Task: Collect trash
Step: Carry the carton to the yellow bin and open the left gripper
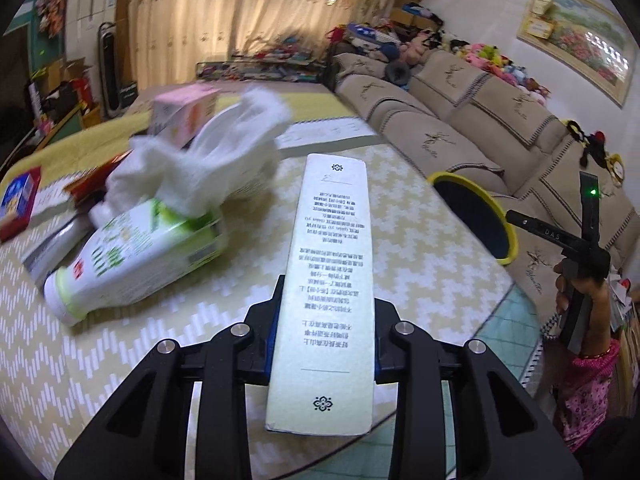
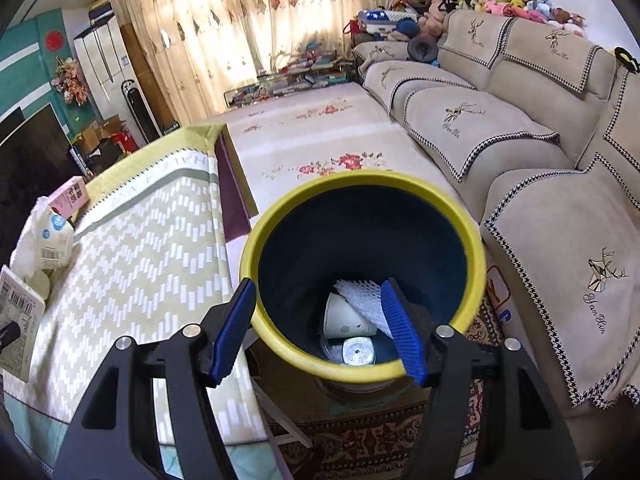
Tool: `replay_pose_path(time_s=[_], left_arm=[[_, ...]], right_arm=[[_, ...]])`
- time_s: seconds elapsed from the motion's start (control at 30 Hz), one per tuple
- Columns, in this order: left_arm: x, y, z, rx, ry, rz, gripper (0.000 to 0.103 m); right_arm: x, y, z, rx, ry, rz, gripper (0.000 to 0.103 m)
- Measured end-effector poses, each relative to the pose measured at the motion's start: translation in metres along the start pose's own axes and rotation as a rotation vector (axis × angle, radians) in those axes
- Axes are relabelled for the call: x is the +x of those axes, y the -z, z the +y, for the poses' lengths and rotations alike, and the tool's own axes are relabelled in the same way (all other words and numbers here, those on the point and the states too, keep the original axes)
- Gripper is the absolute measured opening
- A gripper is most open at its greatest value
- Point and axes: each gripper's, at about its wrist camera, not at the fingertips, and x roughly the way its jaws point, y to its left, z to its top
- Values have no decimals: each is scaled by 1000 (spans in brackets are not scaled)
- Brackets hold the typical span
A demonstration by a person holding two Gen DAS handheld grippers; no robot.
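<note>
My left gripper [image 1: 326, 320] is shut on a long pale carton with printed text [image 1: 334, 240], which sticks out forward above the table's zigzag cloth [image 1: 420, 248]. The yellow-rimmed dark bin [image 1: 507, 236] stands past the table's right edge. In the right wrist view my right gripper [image 2: 319, 286] hangs open just over that bin [image 2: 360, 178], with nothing between its blue pads. Inside the bin lie a paper cup [image 2: 344, 316], a white foam net [image 2: 360, 292] and a shiny round container [image 2: 358, 352]. A hand holds the right gripper's body [image 1: 588, 248] at the right.
On the table to the left lie a green-white tissue pack with tissue pulled out [image 1: 160, 240], a pink box [image 1: 186, 108] and a red-blue box [image 1: 20, 200]. A beige sofa [image 2: 540, 200] runs along the right. A flowered mat [image 2: 320, 140] lies beyond the bin.
</note>
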Motion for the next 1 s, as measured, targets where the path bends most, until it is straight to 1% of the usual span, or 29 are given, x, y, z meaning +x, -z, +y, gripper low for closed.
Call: replay_pose_path(time_s=[0.17, 0.3, 0.43, 0.57, 0.7, 0.83, 1.0], left_arm=[[4, -25, -43, 90, 68, 5, 32], [19, -48, -84, 168, 124, 13, 32], [45, -70, -128, 231, 192, 39, 32], [84, -91, -173, 275, 257, 83, 32], [127, -109, -214, 331, 256, 109, 32], [172, -124, -244, 350, 260, 154, 32], [220, -132, -274, 367, 255, 203, 32]], right_arm=[[-20, 9, -14, 24, 13, -30, 63], [-33, 15, -30, 41, 52, -47, 63], [-45, 19, -48, 69, 76, -64, 63], [-51, 25, -64, 93, 79, -69, 64], [-51, 27, -78, 124, 81, -62, 64], [-48, 31, -95, 154, 91, -51, 64], [-45, 34, -106, 176, 98, -42, 64]])
